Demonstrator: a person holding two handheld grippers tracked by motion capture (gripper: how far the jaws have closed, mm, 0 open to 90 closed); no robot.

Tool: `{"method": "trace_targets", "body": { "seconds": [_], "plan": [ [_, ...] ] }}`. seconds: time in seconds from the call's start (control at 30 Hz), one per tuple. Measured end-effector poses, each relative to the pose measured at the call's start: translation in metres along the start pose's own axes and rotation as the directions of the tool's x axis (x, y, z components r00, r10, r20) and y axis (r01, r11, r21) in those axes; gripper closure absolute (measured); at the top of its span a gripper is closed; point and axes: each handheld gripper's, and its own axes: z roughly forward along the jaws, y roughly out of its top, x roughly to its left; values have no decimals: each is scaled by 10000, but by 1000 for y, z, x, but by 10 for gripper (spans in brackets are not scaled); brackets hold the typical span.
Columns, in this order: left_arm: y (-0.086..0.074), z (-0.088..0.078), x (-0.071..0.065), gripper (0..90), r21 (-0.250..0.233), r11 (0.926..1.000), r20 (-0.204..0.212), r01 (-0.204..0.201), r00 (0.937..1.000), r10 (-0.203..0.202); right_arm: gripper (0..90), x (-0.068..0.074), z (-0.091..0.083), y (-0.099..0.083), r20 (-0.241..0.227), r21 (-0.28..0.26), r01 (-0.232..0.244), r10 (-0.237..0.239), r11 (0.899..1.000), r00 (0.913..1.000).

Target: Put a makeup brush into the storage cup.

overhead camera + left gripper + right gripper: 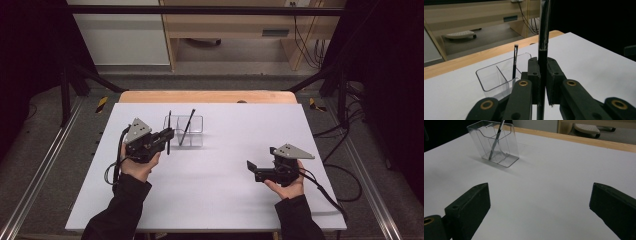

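1. My left gripper (169,134) was clamped on a thin black brush (543,37), which stood upright between the pads, just left of the clear holder (184,131).
2. A second brush (187,126) leaned inside that holder — bristles up, in a rear compartment.
3. My right gripper (251,167) hung with its jaws spread wide and nothing between them — well apart from the holder, over the white table (230,195).

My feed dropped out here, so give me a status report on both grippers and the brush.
Left gripper shut on black brush, upright beside clear holder. Right gripper open, empty. Second brush in holder. Path clear.
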Motion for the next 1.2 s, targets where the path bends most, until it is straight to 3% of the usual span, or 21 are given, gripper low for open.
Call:
{"method": "trace_targets", "body": {
  "seconds": [0.37, 1.2],
  "plan": [
    [18, 13, 6, 826, -88, 10000, -205, 15, 9998, -17, 35, -1, -1, 0, 414, 90, 224, -228, 9997, 9989],
    [38, 47, 16, 826, -219, 9997, -507, 96, 9987, -107, 36, -4, -3, 0, 469, -28, 98, -96, 9999, 9989]
  ]
}}
